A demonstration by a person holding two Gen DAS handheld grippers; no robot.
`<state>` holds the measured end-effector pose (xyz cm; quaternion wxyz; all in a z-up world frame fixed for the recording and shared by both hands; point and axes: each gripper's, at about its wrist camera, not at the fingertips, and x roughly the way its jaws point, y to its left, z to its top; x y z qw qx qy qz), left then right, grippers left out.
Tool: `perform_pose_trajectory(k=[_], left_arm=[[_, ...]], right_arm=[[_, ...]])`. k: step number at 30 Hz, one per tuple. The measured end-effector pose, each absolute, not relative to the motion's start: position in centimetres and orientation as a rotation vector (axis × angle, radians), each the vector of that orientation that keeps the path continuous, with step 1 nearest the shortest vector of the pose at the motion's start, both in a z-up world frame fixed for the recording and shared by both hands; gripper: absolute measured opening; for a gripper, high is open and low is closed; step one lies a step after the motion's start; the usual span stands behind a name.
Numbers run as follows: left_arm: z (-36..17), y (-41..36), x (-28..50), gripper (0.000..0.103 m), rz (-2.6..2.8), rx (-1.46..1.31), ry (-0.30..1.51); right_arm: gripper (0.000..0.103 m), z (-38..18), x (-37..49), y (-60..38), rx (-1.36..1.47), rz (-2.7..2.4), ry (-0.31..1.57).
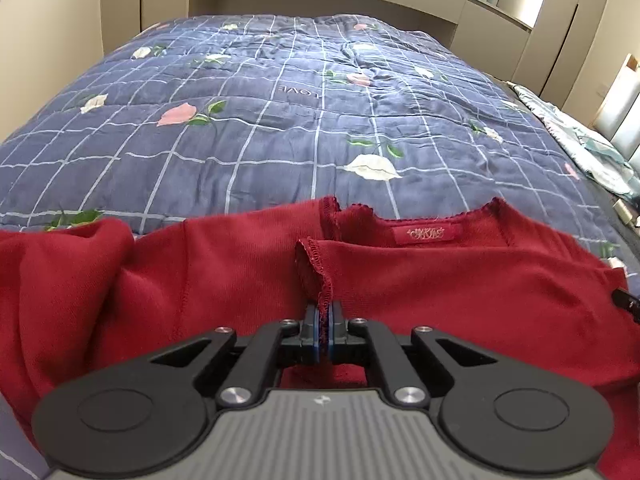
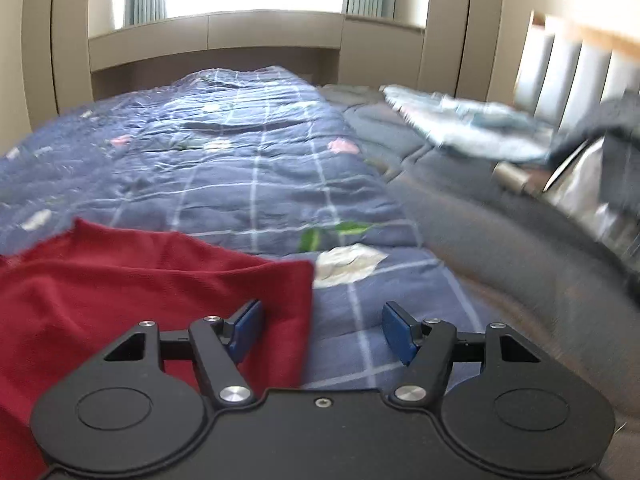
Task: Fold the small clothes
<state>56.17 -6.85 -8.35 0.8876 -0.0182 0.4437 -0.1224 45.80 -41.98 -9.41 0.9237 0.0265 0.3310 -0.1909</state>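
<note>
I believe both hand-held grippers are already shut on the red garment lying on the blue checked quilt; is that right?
Not quite. Only the left hand-held gripper is shut on a fold of the red garment. The right wrist view shows the right hand-held gripper open, jaws straddling the garment's edge without pressing it. The garment does lie on the blue checked quilt.

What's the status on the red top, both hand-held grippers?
Left hand-held gripper shut on red top seam fold. Right hand-held gripper open, straddling top's edge, not pinching. Nothing in the way on the quilt.
</note>
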Motion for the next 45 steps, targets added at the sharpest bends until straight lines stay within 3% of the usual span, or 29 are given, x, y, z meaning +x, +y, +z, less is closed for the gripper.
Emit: perform_pose_trajectory(k=[3, 4, 5, 7, 8, 12, 16, 21, 28, 30, 33, 39, 45], left_arm=[[-8.3, -7.2, 55.6, 0.011, -0.243, -0.005, 0.907], [-8.0, -7.4, 55.3, 0.025, -0.236, 0.006, 0.908], [-7.6, -7.4, 54.9, 0.054, -0.228, 0.017, 0.900], [-6.7, -7.6, 53.9, 0.090, -0.198, 0.040, 0.853], [-6.5, -7.7, 53.3, 0.094, -0.172, 0.054, 0.820], [-7.3, -8.6, 53.3, 0.096, -0.087, 0.111, 0.829], [-9.2, -8.3, 53.9, 0.101, -0.003, 0.091, 0.863], [-9.3, -7.9, 53.8, 0.102, 0.012, 0.071, 0.864], [-9.5, -8.1, 53.7, 0.102, 0.010, 0.069, 0.860], [-8.8, -7.7, 53.3, 0.102, -0.002, 0.051, 0.863], [-6.9, -6.4, 51.8, 0.102, -0.027, -0.035, 0.830], [-3.4, 0.4, 49.6, 0.103, 0.033, -0.246, 0.786], [-3.8, 11.8, 50.5, 0.103, 0.224, -0.399, 0.766]], right_arm=[[0.071, -8.6, 44.8, -42.8, 0.092, -0.385, 0.669], [0.073, -8.0, 43.9, -42.9, 0.101, -0.369, 0.658], [0.080, -7.6, 42.8, -42.7, 0.098, -0.346, 0.643], [0.087, -6.8, 39.9, -41.9, 0.064, -0.289, 0.611], [0.091, -6.6, 38.4, -41.3, 0.039, -0.256, 0.598], [0.095, -7.4, 35.1, -38.0, -0.098, -0.188, 0.590], [0.092, -9.7, 36.3, -35.4, -0.288, -0.242, 0.609], [0.094, -9.6, 37.4, -37.3, -0.198, -0.491, 0.556], [0.094, -9.8, 37.2, -38.0, -0.126, -0.447, 0.654], [0.102, -8.6, 36.2, -37.6, -0.124, -0.429, 0.652], [0.102, -6.9, 35.1, -36.0, -0.126, -0.393, 0.623], [0.102, -4.2, 37.2, -30.7, -0.164, -0.214, 0.592], [0.102, -5.2, 41.7, -25.2, -0.071, -0.025, 0.644]])
